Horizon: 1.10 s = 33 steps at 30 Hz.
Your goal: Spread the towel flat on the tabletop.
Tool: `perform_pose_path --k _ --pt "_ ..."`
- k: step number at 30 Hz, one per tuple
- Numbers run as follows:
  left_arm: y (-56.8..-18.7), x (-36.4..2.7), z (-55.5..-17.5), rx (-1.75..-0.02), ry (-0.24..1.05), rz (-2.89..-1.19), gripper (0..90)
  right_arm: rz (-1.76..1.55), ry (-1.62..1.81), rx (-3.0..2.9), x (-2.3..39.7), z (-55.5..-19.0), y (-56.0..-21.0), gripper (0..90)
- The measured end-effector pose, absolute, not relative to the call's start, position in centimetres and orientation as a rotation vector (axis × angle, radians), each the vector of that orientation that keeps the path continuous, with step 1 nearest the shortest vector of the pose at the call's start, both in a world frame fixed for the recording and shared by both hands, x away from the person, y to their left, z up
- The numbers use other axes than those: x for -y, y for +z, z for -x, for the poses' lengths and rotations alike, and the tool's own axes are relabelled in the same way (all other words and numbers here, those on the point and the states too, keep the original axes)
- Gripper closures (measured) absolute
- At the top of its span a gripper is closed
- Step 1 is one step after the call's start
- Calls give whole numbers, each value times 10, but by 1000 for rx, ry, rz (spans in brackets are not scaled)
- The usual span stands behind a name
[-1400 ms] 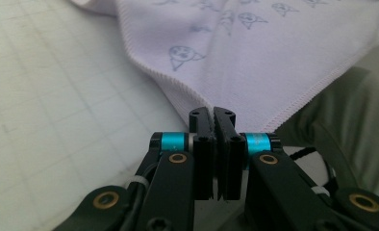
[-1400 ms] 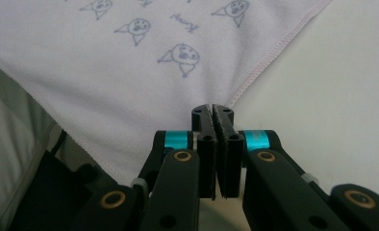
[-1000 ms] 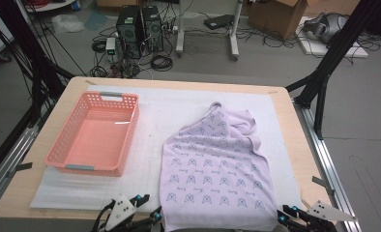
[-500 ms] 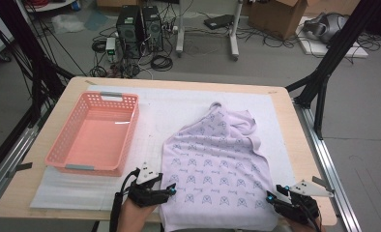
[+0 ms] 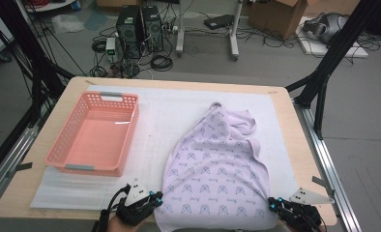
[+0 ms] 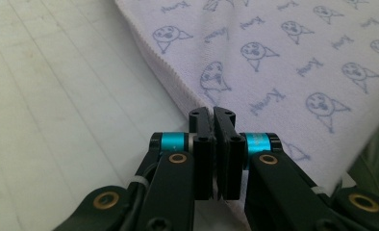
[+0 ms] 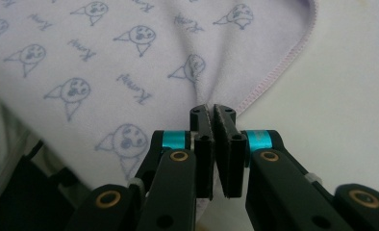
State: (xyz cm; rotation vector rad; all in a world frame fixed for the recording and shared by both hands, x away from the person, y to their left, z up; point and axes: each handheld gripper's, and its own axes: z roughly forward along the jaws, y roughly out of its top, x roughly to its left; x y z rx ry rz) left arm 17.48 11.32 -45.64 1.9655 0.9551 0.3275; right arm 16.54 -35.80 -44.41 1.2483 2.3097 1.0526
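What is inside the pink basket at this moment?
The pink basket holds nothing visible: its bare floor shows through in the high view. The lilac towel lies beside it on the white mat; the basket's own underside is hidden.

Your forearms are cut off by the bottom edge of the high view, and the right gripper [image 5: 295,214] runs partly out of frame there. The near hem of the towel [image 5: 212,179] hangs over the table [image 5: 302,145] edge out of sight. In the left gripper view, the fold pinched between the jaws is hidden by the pads [image 6: 203,126]; the same holds in the right gripper view [image 7: 204,120]. At that view's lower left, a dark blurred shape can't be identified.
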Motion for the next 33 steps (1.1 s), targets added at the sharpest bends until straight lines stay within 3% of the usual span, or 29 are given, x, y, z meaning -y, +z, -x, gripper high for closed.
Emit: perform_pose_path --k 5,9,12,15,18,21,23,25,26,33 --pt "-458 -119 -161 -919 326 -1960 822 -1247 1067 -2365 359 -153 -443 863" --pt "-455 -122 -170 -955 338 -1880 557 -1260 1112 -2298 356 -156 -439 683" --pt "-451 -123 -183 -979 345 -1823 452 -1286 1128 -2203 355 -164 -437 592" --pt "-448 -120 -202 -1005 329 -1807 438 -1315 1072 -2146 353 -177 -439 533" --pt "-449 -111 -219 -1029 300 -1834 434 -1332 1019 -2125 348 -187 -443 529" --pt "-453 -97 -228 -1022 266 -1908 443 -1336 975 -2140 345 -194 -449 539" --pt "-455 -88 -226 -990 322 -1957 505 -1355 1002 -2132 346 -195 -450 589" --pt "-455 -84 -221 -940 366 -1996 783 -1371 1033 -2148 349 -194 -449 785" --pt "-454 -84 -219 -950 360 -1996 844 -1373 1045 -2159 351 -193 -449 823" --pt "-454 -102 -190 -953 333 -1979 859 -1359 1080 -2245 360 -174 -446 854"
